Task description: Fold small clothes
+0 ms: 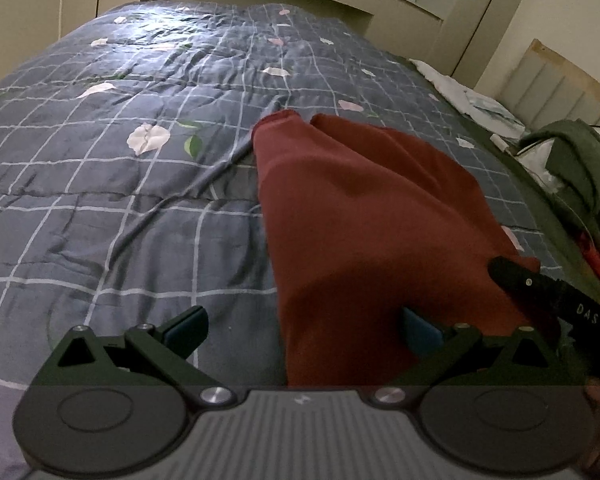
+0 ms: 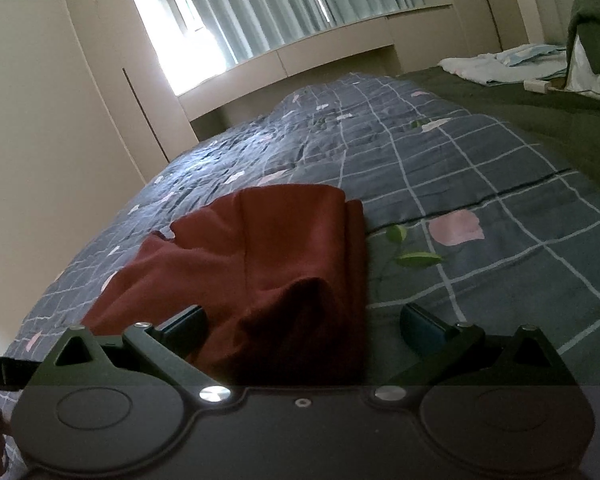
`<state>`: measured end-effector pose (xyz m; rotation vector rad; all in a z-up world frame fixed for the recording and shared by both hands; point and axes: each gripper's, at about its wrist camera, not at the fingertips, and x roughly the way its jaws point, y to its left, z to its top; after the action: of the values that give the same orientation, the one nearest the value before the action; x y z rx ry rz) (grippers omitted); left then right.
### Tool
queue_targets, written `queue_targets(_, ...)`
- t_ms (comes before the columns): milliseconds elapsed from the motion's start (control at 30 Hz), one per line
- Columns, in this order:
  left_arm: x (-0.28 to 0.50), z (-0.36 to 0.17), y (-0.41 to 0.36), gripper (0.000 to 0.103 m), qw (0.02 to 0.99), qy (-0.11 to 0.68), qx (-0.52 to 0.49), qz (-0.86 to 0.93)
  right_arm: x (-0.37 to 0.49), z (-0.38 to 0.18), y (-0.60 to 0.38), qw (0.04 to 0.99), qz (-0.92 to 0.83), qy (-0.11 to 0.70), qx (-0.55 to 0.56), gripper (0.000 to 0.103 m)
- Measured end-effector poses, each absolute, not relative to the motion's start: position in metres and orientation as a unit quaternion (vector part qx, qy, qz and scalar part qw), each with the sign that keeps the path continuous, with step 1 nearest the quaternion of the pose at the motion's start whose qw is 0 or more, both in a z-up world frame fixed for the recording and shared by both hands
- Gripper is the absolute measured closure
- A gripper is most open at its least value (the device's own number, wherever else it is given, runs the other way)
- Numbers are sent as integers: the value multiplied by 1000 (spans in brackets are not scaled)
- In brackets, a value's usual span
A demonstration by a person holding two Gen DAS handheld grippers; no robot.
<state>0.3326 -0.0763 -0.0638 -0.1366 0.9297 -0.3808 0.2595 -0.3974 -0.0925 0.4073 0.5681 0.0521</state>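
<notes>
We have the red garment (image 1: 364, 216) lying on the bed, on the grey-blue checked quilt (image 1: 112, 200), stretched away from us with its near edge running under both grippers. The left gripper (image 1: 300, 326) stands wide open, its right pad over the cloth and its left pad over bare quilt. The right gripper (image 2: 302, 324) is also spread open, with a raised ridge of the red garment (image 2: 268, 256) between its fingers and nothing pinched.

What could go wrong from here, in our judgement: the cloth is bunched and already partly doubled over at its far end, so if we close on the ridge we may catch only the upper layer and the fold will come out crooked. The quilt is soft and wrinkled, and a low grasp could pinch quilt along with the garment and drag both. The two grippers sit close together; the right one's finger shows at the right edge of the left wrist view, so a sideways move could knock them together.

As for containers, we see none. Past the quilt lie a pale cloth pile (image 2: 504, 62) and a dark green bundle (image 1: 576, 160), possibly other clothes, though the edge of the view is too distorted to be sure.
</notes>
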Motion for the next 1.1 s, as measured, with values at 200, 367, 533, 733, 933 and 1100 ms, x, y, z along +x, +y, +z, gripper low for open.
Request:
queue_targets(200,334,-64,-77,0,873,446,-62,-185,264,-94,-392,941,37,276,194,1)
queue_targets(367,337,-64,-77,0,872,448,-62,-188,264,-95,-391,941,45,272,194,7)
queue_targets(533,340,-64,-78,0,870,450,-59,-193,261,-96,-390,942,52,267,196,18)
queue_targets(733,341,-59,-78,0,872,445,-53,-198,260,-97,-389,942,53,266,197,22)
queue_targets(933,348,-56,-73,0,874,437,-81,-195,260,-98,-389,942,53,267,197,22)
queue_targets(1100,356,-64,-67,0,864,447,-127,-192,260,-99,-389,942,53,266,198,22)
